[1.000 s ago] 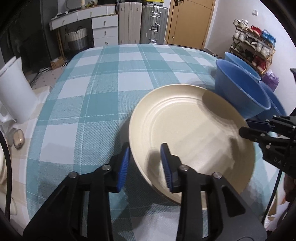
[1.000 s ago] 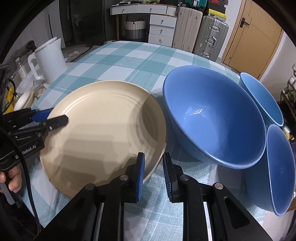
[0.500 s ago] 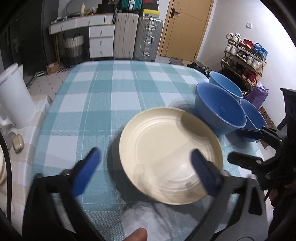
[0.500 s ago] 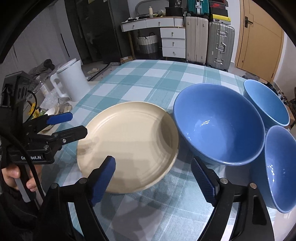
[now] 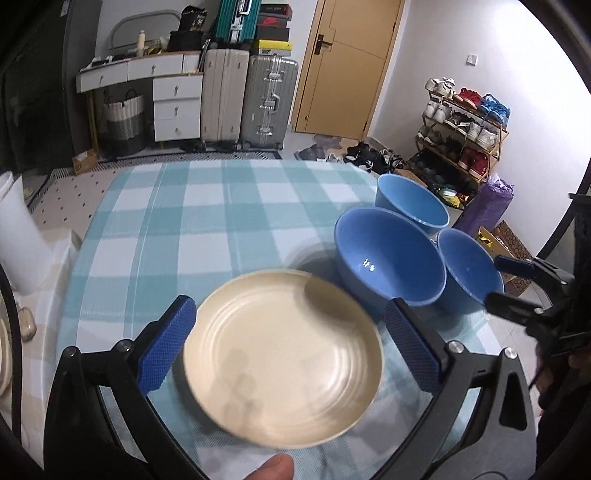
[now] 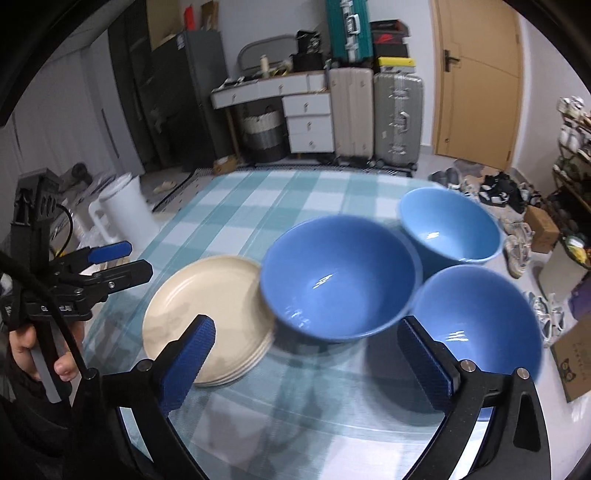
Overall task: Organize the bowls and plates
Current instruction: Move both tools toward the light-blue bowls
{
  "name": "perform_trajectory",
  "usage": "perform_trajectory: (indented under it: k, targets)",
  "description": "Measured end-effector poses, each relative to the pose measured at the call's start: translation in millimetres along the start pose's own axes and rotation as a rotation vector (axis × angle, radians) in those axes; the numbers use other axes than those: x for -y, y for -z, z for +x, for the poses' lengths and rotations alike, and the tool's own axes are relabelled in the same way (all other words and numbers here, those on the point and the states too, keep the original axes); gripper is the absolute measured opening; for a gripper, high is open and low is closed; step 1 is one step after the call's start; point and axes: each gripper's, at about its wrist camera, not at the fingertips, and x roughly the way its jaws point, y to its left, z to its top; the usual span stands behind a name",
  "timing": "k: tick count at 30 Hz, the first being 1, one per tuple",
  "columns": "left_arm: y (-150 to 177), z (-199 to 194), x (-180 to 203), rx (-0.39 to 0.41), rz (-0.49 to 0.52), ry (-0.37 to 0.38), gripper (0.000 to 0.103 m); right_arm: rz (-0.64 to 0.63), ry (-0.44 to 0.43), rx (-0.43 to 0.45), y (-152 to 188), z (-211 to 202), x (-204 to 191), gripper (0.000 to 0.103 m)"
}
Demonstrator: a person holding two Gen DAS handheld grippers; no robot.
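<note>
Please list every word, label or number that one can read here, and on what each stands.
Nothing can be read with certainty.
White lettering on the left gripper, whose jaws have just been opening with nothing between them: blurred.
Print on the cardboard box: too small.
Marks on the stacked boxes above the suitcases: too small.

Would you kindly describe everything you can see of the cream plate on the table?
The cream plate is round and shallow, with a matte surface, faint concentric rings inside and a raised rim. The right wrist view shows layered edges, so it looks like the top of a small stack. It lies flat and empty on the checked tablecloth, beside the largest blue bowl. Neither gripper touches it.
</note>
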Motion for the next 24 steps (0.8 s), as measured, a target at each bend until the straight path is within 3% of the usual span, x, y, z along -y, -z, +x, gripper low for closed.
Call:
perform_trajectory:
  k: [12,24]
  targets:
    - [-44,19,69,0.016,0.099,-0.010,0.102,0.063,0.066,0.109,-26,-67,65,0.102]
    - [-83,39,115,0.012,0.140,0.008,0.102,0.146,0.090,0.162,-56,-98,125,0.102]
